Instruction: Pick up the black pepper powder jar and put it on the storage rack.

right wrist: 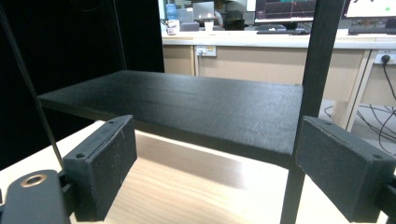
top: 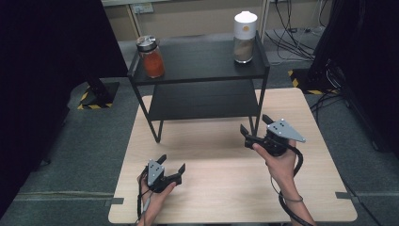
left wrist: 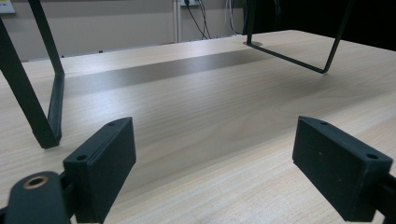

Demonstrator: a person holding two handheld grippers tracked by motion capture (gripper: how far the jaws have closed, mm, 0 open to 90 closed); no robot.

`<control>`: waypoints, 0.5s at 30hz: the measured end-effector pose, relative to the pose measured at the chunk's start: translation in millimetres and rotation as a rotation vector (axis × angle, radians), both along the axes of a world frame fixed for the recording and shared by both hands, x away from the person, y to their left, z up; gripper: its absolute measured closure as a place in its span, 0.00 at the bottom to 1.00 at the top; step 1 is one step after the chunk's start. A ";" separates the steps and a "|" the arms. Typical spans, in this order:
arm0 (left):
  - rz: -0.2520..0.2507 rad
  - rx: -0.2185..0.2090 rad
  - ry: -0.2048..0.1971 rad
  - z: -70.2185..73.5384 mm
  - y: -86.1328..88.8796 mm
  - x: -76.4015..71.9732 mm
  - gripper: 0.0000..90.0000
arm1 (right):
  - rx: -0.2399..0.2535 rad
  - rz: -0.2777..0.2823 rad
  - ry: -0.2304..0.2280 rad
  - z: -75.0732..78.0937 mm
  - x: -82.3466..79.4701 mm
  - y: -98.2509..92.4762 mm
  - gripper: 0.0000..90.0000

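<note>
The left gripper sits low over the pale wooden desk, near its front edge, and its jaws are spread wide with nothing between them. It has lots of bare desk in front of it, so it can slide forward freely until it meets the thin black metal leg of the rack. Up on the top board of the black two-level metal rack stands the glass jar of red-orange powder with a silver lid, close to the left rim. A bump could push it over that edge and onto the floor. Further right on the same board stands the tall clear jar of tan powder with a white lid, close to the right rim. This jar is tall and thin, so I think a knock would tip it easily. The right gripper is held just in front of the rack's right front leg, level with the lower black shelf. Its jaws are also spread wide and hold nothing. If it goes straight ahead, I think its right jaw could hit that leg and shake the whole rack, and both jars could wobble. To reach the tall jar it would need to go up past the top board's edge. The lower shelf is bare, so there is room to go in there.
</note>
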State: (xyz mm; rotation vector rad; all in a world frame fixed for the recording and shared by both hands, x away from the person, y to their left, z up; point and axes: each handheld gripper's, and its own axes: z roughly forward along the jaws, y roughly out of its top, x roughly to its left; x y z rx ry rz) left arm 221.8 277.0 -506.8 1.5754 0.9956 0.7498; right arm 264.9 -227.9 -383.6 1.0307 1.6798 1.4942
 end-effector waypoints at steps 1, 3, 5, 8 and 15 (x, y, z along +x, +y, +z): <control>0.000 0.000 0.000 0.0 0.0 0.0 0.14 | -0.002 0.000 0.003 -1.8 -0.3 -0.1 0.14; 0.000 -0.001 0.000 -0.1 0.0 -0.1 0.14 | -0.002 0.001 0.007 -5.2 -0.8 -0.8 0.14; 0.000 0.000 -0.001 -0.1 0.0 -0.2 0.14 | -0.001 0.003 0.010 -9.9 -1.5 -1.6 0.14; 0.000 0.001 -0.001 0.0 -0.1 -0.2 0.14 | -0.003 0.010 0.017 -13.9 -2.2 -2.6 0.14; 0.000 0.002 -0.001 0.0 -0.2 -0.2 0.14 | -0.017 0.021 0.023 -25.4 -3.5 -5.3 0.13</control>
